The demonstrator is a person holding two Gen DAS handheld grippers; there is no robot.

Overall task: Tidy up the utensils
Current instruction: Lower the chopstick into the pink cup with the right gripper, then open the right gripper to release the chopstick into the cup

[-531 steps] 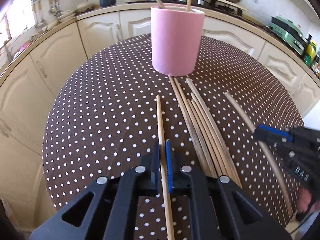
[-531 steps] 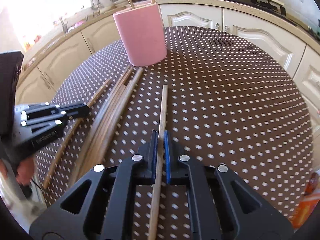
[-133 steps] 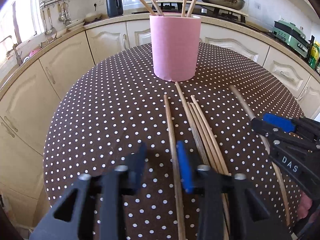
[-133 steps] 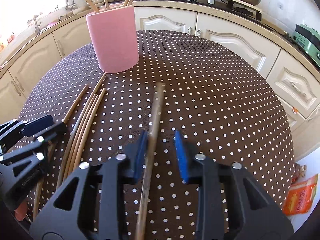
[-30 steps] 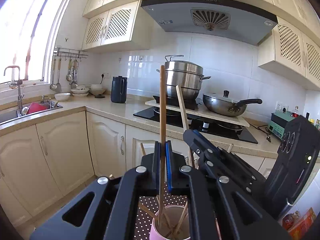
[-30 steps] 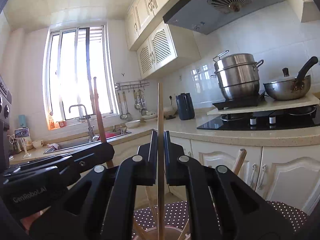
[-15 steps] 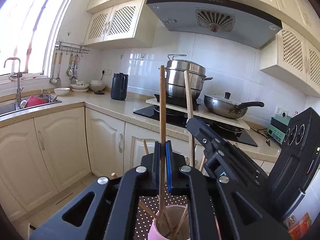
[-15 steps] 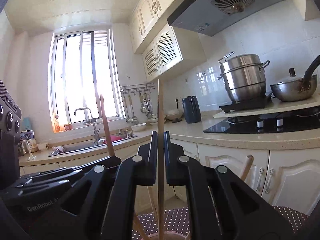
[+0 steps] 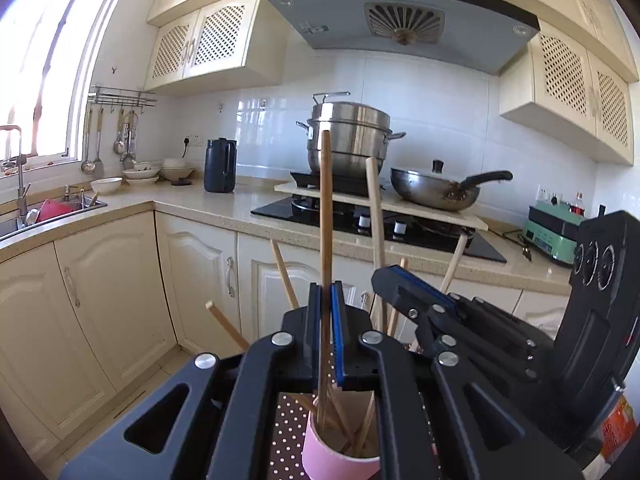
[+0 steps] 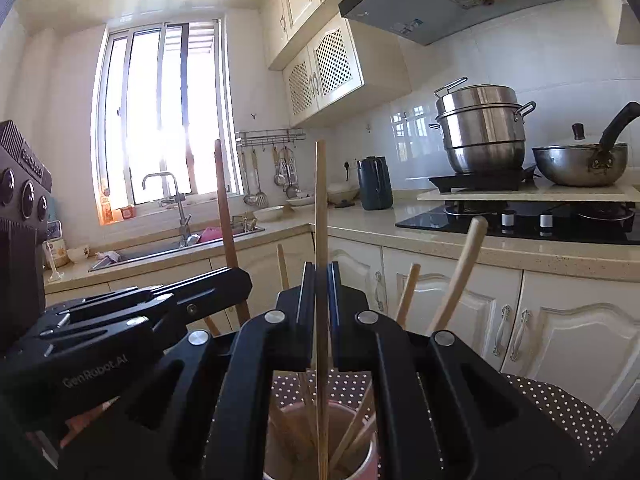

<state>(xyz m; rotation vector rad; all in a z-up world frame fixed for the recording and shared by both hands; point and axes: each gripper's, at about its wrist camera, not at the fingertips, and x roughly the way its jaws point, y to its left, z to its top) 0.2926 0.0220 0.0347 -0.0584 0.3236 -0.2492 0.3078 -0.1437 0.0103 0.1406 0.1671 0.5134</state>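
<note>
1. Chopstick (image 9: 325, 216) stands upright, clamped in the left gripper (image 9: 326, 300), tip inside the pink cup (image 9: 320, 456).
2. Right gripper (image 10: 319, 280) pinches another chopstick (image 10: 320, 200) (also upright) over that cup, sticks crowding its rim.

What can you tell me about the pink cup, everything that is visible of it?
The pink cup is a round, open-topped holder with matte pink walls; its material is unclear. It stands upright on the brown polka-dot tablecloth, directly below both claws. Only its upper part shows. Several wooden chopsticks lean inside against its rim. The left claw and right claw each hold one chopstick upright, lower ends inside the cup.
</note>
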